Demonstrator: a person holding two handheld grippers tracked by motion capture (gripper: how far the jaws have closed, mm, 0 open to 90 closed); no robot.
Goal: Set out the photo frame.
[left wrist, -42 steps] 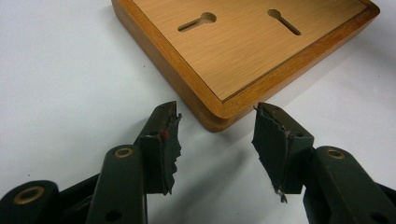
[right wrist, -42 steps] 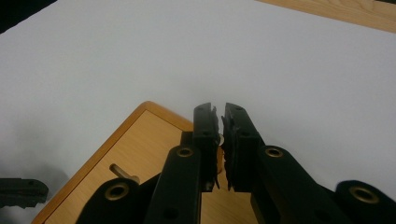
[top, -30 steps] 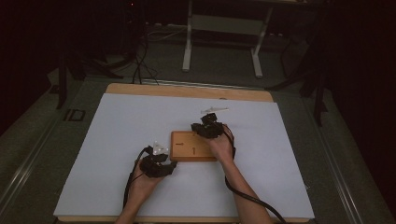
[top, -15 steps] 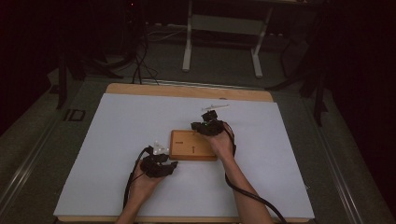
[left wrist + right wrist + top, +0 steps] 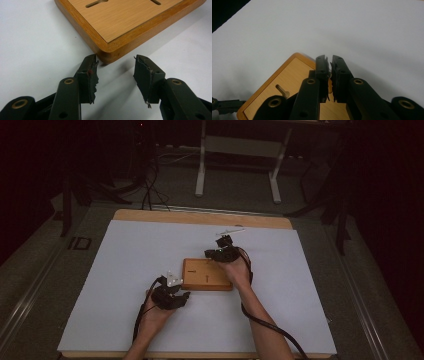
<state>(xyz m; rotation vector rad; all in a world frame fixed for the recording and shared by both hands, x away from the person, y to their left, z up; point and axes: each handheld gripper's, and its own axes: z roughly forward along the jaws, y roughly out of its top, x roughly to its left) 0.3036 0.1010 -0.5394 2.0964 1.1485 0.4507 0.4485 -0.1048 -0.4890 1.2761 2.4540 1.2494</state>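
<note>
Your left gripper (image 5: 116, 72) has its jaws apart and has just been closing them a little, nothing between them; the board's (image 5: 207, 274) near left corner sits just beyond. Your right gripper (image 5: 329, 75) is nearly shut over the board's far right part, mid-table (image 5: 125, 250).

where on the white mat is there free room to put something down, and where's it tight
Bare white mat stretches left of the flat wooden slotted block to the mat's left edge, and right of the right gripper to the right edge. The far strip before the wooden table edge holds one small pale piece. It is tight around the block, where the left gripper sits.
</note>
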